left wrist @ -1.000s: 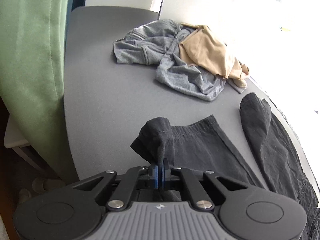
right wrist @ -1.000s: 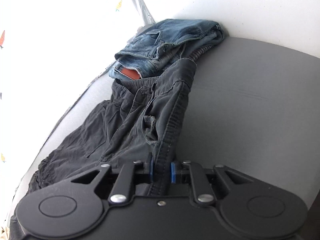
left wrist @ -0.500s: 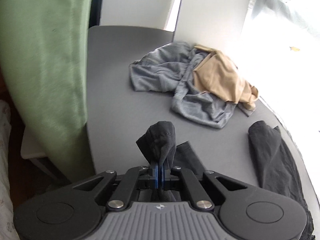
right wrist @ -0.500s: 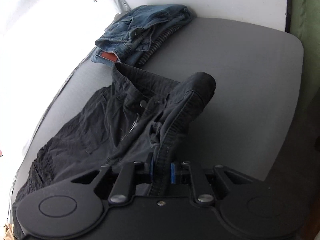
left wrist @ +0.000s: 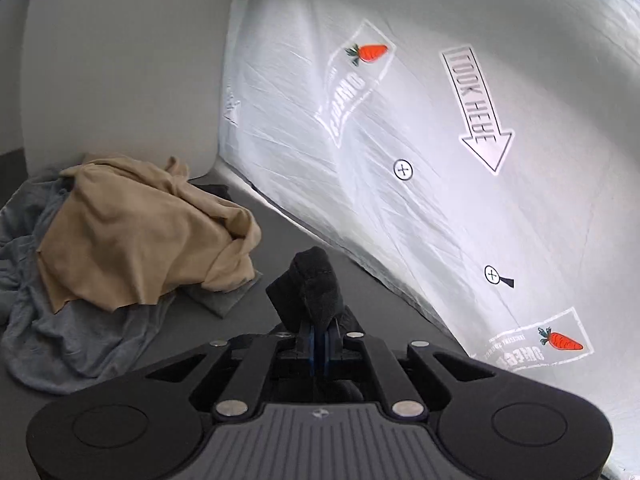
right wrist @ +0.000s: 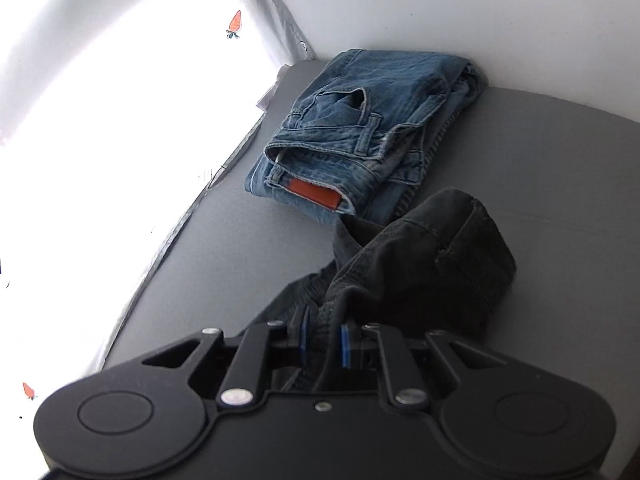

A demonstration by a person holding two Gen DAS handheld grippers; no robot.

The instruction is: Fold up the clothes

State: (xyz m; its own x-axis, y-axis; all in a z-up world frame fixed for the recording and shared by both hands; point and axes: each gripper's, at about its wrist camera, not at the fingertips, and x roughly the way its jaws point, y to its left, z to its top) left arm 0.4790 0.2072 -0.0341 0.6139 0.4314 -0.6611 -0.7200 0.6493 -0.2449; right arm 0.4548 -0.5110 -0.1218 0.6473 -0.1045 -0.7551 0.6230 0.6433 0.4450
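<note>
**A:** So where are the black trousers (right wrist: 420, 264) right now?

**B:** Lifted at both ends and bunched over the grey table (right wrist: 540, 168). The right gripper (right wrist: 324, 340) is clamped on the thick waistband seam, with a big fold of dark cloth humped up just past its fingers. The left gripper (left wrist: 319, 340) pinches a narrower wad of the same black fabric, likely a leg end.

**A:** Is the left one firm?

**B:** Its jaws have just been opening slightly, though cloth is between the pads and they look pressed on it. That is my worry: if that hold loosens mid-carry, the leg end drops and the fold lands crooked.

**A:** Anything nearby to snag?

**B:** Yes. On the left, a tan garment (left wrist: 136, 232) lies heaped on a grey garment (left wrist: 72, 340), near the held wad. On the right, the folded blue jeans (right wrist: 360, 140) sit just beyond the black hump. Setting down too far forward could drape the trousers over either pile and drag it askew. The white plastic sheet (left wrist: 440, 160) along the table's edge could catch trailing cloth too.
</note>
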